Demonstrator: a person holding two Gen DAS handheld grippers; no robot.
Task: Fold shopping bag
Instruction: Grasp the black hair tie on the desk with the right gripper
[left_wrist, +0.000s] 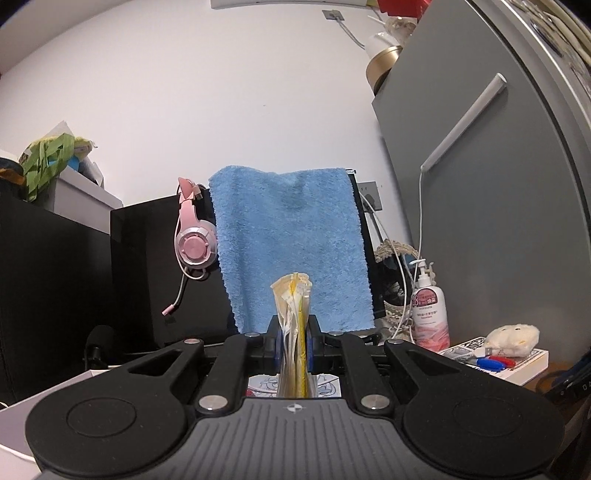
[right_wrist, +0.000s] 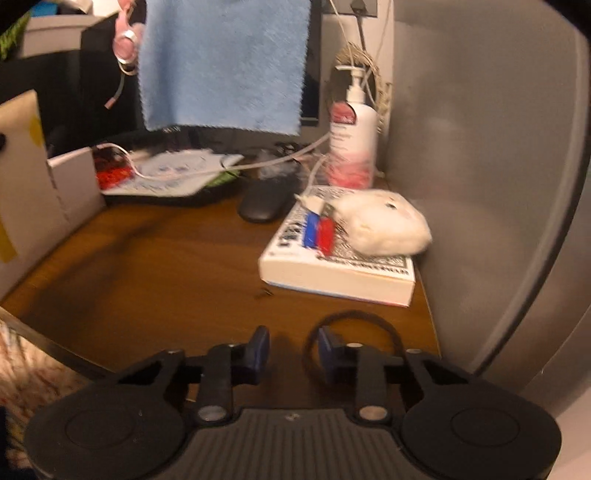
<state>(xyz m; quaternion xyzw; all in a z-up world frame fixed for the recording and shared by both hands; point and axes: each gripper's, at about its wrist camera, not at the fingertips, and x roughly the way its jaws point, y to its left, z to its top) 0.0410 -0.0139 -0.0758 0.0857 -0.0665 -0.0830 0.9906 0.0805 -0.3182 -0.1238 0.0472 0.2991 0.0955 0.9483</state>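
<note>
Left gripper (left_wrist: 294, 350): jaws clamped tight on bag (left_wrist: 293, 317), folded yellow-white bundle upright between pads, raised before blue towel (left_wrist: 288, 243). Right gripper (right_wrist: 291, 349): jaws parted, holding nothing, above desk (right_wrist: 166, 273), black hair tie (right_wrist: 352, 319) beside right finger.

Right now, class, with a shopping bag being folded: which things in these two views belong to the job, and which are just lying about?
Belongs to the job:
shopping bag, bunched and clamped in the left tongs
right tongs, open and empty

Just lying about:
blue towel
pink headset
pump bottle
book
white plush toy
computer mouse
</note>
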